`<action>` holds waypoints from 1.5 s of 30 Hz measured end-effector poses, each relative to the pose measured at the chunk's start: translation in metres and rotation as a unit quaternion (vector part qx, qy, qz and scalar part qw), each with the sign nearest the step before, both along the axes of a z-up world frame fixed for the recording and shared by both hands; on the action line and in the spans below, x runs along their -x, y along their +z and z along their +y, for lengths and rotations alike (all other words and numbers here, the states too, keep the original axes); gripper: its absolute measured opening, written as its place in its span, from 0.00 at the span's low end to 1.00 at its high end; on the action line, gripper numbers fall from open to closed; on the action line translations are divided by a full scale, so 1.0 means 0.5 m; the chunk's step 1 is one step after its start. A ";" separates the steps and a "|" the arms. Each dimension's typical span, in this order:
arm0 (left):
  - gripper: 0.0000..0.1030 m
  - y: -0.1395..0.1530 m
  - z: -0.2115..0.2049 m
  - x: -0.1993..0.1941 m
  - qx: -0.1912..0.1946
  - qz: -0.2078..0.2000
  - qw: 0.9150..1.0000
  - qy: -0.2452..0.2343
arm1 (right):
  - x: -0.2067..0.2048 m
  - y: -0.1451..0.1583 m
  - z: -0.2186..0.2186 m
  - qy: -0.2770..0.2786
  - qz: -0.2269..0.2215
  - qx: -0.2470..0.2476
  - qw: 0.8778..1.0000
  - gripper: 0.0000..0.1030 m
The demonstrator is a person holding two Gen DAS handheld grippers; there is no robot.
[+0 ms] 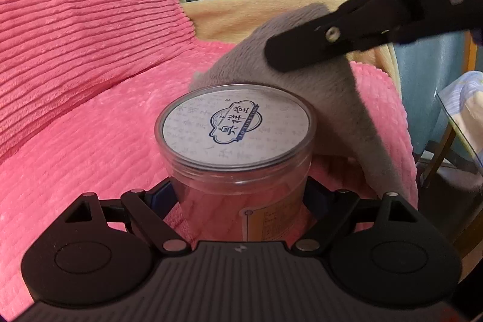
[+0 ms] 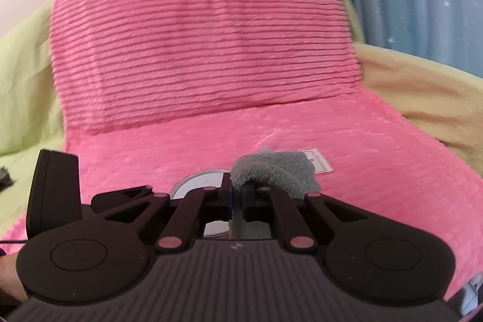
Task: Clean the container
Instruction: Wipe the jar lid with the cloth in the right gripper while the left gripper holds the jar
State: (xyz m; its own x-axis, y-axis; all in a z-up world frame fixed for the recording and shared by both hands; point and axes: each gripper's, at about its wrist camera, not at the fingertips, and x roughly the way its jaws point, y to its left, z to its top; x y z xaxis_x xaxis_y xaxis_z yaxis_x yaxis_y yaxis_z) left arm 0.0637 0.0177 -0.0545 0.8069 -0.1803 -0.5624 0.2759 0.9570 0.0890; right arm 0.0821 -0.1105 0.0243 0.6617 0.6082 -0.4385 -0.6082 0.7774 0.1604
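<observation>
- One clear container [image 1: 241, 171] stands upright over the pink blanket [image 1: 90, 156], long axis vertical, lid [image 1: 237, 124] upward.
- Left gripper [image 1: 241, 195] jaws clamp its sides.
- Right gripper [image 2: 237, 198] jaws pinch one grey cloth [image 2: 277, 171], draped beside the lid.

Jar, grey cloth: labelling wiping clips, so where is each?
jar [image 1: 235, 122]: left wrist view, middle of its printed lid.
grey cloth [image 2: 277, 171]: right wrist view, fluffy fold beyond the fingers.

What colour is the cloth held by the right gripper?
Grey, a fuzzy plush cloth; it shows best in the left wrist view, draped behind the container.
</observation>
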 end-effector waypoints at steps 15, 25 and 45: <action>0.83 -0.001 -0.007 0.001 -0.012 -0.001 1.000 0.005 | -0.011 -0.015 0.018 0.087 0.029 0.022 0.996 0.05; 0.82 -0.001 -0.007 0.003 -0.011 -0.001 1.000 0.004 | -0.050 -0.025 0.006 0.090 0.074 -0.034 0.993 0.03; 0.82 -0.001 -0.013 0.001 -0.014 0.002 1.000 0.005 | -0.057 -0.048 0.004 0.133 0.170 -0.132 0.967 0.03</action>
State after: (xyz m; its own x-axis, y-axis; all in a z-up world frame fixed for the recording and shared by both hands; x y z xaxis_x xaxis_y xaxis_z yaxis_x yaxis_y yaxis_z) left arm 0.0631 0.0111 -0.0549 0.8061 -0.1569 -0.5706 0.2671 0.9569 0.1143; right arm 0.1106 -0.1086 0.0005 0.3110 0.8578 -0.4092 -0.6585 0.5049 0.5581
